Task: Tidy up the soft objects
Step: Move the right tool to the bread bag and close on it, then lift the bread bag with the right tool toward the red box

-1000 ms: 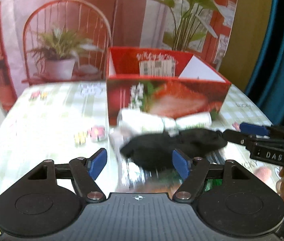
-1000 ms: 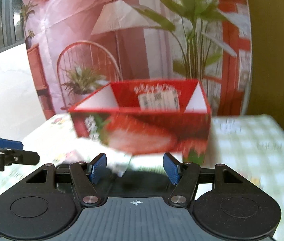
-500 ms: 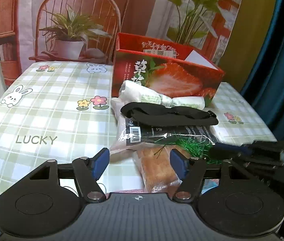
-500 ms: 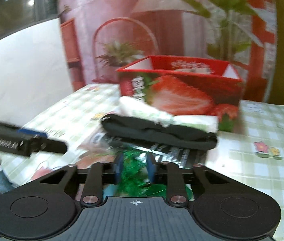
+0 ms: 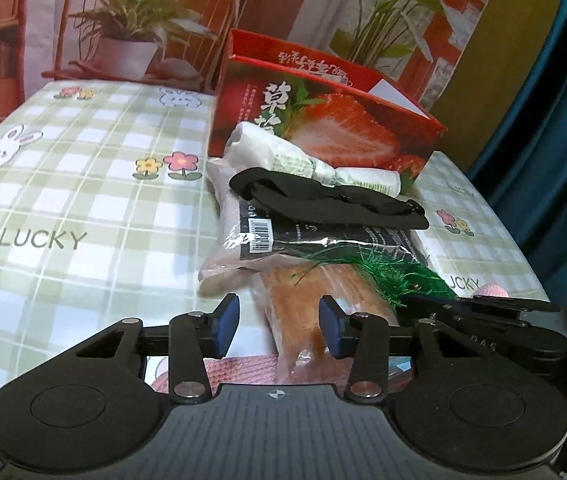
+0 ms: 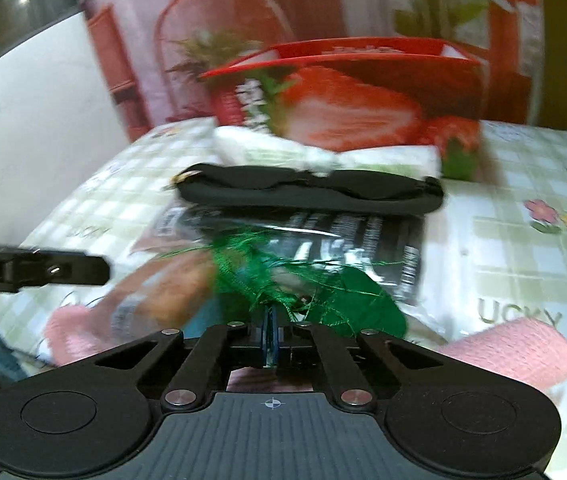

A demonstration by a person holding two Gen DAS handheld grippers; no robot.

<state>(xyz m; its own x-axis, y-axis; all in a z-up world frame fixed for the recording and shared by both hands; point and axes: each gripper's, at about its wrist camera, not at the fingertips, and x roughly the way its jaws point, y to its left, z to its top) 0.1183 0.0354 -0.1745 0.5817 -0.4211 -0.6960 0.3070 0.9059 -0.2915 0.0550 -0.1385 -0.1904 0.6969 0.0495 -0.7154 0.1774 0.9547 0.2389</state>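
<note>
Right gripper (image 6: 270,334) clenched on green tinsel (image 6: 283,276) before strawberry box (image 5: 323,120); left gripper (image 5: 279,330) closing, released, straddling bread pack (image 5: 307,304).

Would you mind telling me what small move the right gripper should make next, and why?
Probably lift a little toward the strawberry box. The right gripper looks pinched shut on the green thread bundle, though blur hides the contact, and the bundle lies tangled over other packets.

A black fabric band (image 5: 331,202) lies across a clear packet (image 5: 283,240). Frayed green tinsel (image 6: 303,280) sits nearer. A wrapped orange bun (image 5: 315,304) lies beside it.
</note>
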